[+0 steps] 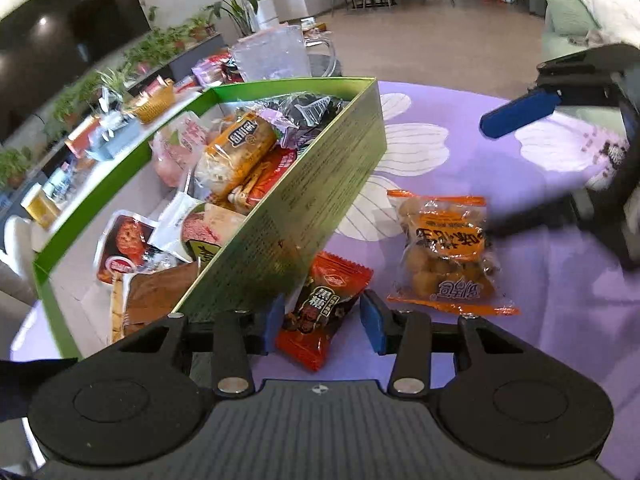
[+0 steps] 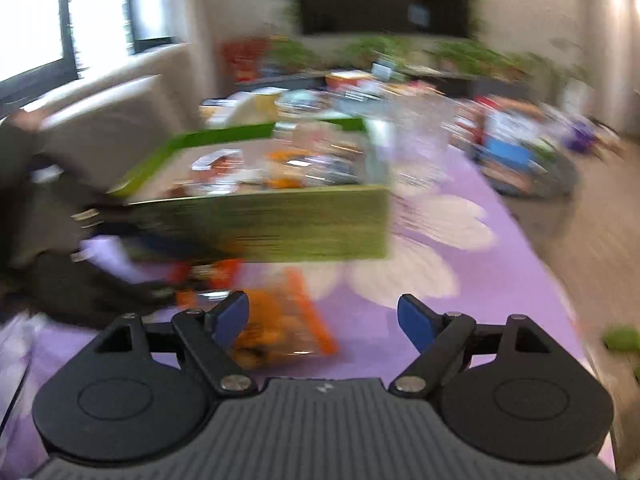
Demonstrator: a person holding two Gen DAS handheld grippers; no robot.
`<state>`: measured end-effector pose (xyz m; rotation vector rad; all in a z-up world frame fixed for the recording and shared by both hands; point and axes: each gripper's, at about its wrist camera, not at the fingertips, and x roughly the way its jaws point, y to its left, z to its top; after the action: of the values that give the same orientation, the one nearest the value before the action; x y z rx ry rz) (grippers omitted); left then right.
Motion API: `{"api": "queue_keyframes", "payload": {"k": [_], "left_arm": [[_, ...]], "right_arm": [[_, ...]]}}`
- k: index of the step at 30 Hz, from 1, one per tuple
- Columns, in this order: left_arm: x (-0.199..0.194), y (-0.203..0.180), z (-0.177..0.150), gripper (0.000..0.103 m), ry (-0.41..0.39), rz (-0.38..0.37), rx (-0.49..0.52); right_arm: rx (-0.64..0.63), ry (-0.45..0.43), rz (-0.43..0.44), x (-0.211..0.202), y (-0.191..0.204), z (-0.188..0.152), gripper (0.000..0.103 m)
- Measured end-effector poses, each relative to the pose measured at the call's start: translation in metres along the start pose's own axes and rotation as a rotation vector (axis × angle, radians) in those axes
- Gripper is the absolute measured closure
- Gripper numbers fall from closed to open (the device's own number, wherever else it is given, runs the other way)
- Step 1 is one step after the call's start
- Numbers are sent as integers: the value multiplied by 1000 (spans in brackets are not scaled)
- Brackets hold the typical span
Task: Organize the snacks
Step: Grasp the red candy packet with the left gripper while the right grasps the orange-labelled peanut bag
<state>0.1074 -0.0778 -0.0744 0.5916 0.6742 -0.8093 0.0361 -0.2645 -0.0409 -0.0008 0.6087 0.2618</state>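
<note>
My left gripper [image 1: 322,322] sits low over the purple flowered tablecloth [image 1: 460,344], with its blue pads [image 1: 374,326] set apart on either side of a red-and-black snack packet [image 1: 320,316]. The packet lies flat on the cloth between the pads; neither pad presses on it, so the jaws stand open around it.

The packet's far end lies just beside the near wall of the green box [image 1: 320,184]. The box holds a mixed pile of wrapped snacks, among them an orange-labelled pastry pack [image 1: 240,148] and a red packet [image 1: 124,248].

To the right of the red-and-black packet, near it but apart, lies a clear bag of golden puffs with orange ends [image 1: 446,250].

My right gripper [image 2: 322,322] has its jaws spread wide with nothing between the pads. In the left wrist view it hangs above the cloth at the far right [image 1: 520,114]. Its own view is heavily blurred: the bag of puffs [image 2: 276,328] lies on the cloth at its left pad, and whether they touch I cannot tell. The green box [image 2: 280,224] stands beyond.
</note>
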Motion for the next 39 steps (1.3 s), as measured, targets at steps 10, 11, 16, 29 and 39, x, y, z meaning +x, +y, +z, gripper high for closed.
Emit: {"api": "queue_keyframes", "payload": {"k": [10,11,16,29,39], "left_arm": [[-13,3,-13,67,29,-102,-179],[-16,1,-14,67,32,-101,-177],[-22,-9,-17,67,47,-65,-211],[-39,-22,-29,66,68,23,-343],[-29,-23,-12,61,18,130,-333]], "right_arm": [[-258,86,3,6,24,-12,20],[-264,96,-15,7,23,-13,20],[-230,103,-46,16,12,-7,20],[265,136,-23,24,-18,8,20],[401,214,-59,57,9,22,20]]}}
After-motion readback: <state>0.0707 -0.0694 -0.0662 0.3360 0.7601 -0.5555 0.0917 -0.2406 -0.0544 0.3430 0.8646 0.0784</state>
